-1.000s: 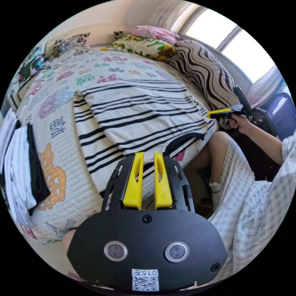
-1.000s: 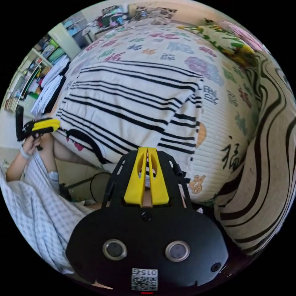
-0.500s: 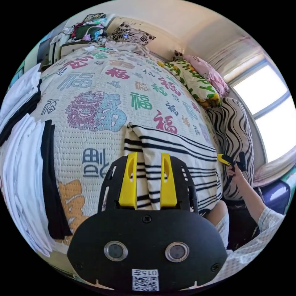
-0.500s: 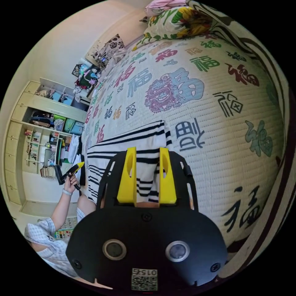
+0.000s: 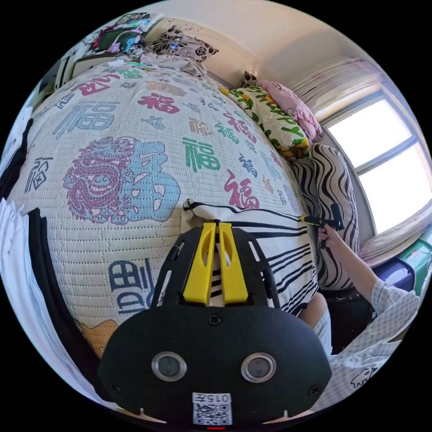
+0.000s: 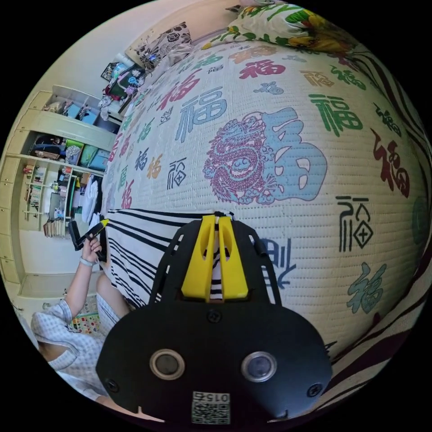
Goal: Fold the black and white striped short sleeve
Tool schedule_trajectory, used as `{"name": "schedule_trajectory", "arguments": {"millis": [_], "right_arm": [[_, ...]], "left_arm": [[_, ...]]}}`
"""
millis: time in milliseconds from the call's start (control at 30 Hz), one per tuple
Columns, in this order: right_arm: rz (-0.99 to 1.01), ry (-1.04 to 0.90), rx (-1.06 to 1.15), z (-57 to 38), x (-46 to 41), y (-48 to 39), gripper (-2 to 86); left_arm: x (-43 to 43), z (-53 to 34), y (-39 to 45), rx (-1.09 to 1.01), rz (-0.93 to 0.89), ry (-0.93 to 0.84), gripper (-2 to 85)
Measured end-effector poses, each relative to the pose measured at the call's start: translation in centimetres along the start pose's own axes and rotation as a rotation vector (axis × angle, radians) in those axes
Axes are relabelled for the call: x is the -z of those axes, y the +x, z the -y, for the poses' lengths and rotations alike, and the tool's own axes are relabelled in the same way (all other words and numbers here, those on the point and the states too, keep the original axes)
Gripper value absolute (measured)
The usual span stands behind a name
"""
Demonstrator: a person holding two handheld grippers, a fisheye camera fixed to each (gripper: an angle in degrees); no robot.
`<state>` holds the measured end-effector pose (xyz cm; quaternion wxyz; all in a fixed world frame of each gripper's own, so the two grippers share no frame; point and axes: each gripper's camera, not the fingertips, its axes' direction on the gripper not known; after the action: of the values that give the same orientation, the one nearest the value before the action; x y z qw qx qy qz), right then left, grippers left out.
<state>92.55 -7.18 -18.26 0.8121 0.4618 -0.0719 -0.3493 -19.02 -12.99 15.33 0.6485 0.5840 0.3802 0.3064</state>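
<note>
Now, step in hand: I judge both far corners of the striped shirt [image 5: 279, 252] are pinched, ready to be drawn toward the near edge of the bed [image 5: 135, 135].
Shirt: lies on the patterned bed cover at its near side, partly folded, far edge lifted into a small bunch at my tips.
Left gripper [image 5: 215, 225]: jaws nearly touching, clenched on the shirt's far left corner.
Right gripper [image 6: 215, 219]: jaws likewise pressed together, grasping the far right corner.
Doing it well: I would lift both corners level, keep the edge taut between them, and lay it square over the near hem.
Hand pose: the right hand [image 5: 327, 233] holds its gripper low over the shirt, forearm reaching out across the bed.
</note>
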Motion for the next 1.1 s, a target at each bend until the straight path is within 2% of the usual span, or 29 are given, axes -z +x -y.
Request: {"name": "schedule_trajectory", "arguments": {"millis": [167,300,500,567,667,733,900,1100], "right_arm": [[-0.059,-0.045,0.013,-0.3,-3.5,-2.8,2.8],[-0.177,-0.043,0.102,-5.4,-3.9,-6.9,7.2],[-0.059,-0.087,0.349,-17.6,-10.8,-18.0,8.9],[-0.074,-0.145,0.420,-20.4,-15.1,-21.4,9.5],[-0.258,-0.219,0.531,-23.7,-22.3,-25.9,10.4],[-0.411,-0.197,0.616,-24.9,-26.2,-28.5,9.4],[-0.404,-0.225,0.635,-24.3,-29.9,-31.3,3.7],[-0.450,-0.267,0.640,-24.2,-35.1,-34.1,4.9]], "left_arm": [[1.0,-1.4,-0.1,0.023,0.050,-0.027,5.7],[6.0,-7.0,1.3,0.029,0.068,0.032,8.3],[7.9,-17.9,5.1,0.089,-0.013,-0.062,9.8],[7.3,-19.8,6.1,0.096,-0.038,-0.080,9.8],[6.2,-21.0,6.5,0.143,-0.102,-0.067,9.5],[5.3,-21.0,6.4,0.160,-0.072,-0.069,7.8],[6.6,-21.3,6.9,0.135,-0.091,-0.052,1.3],[8.5,-23.2,8.4,0.070,-0.052,-0.016,1.8]]}}
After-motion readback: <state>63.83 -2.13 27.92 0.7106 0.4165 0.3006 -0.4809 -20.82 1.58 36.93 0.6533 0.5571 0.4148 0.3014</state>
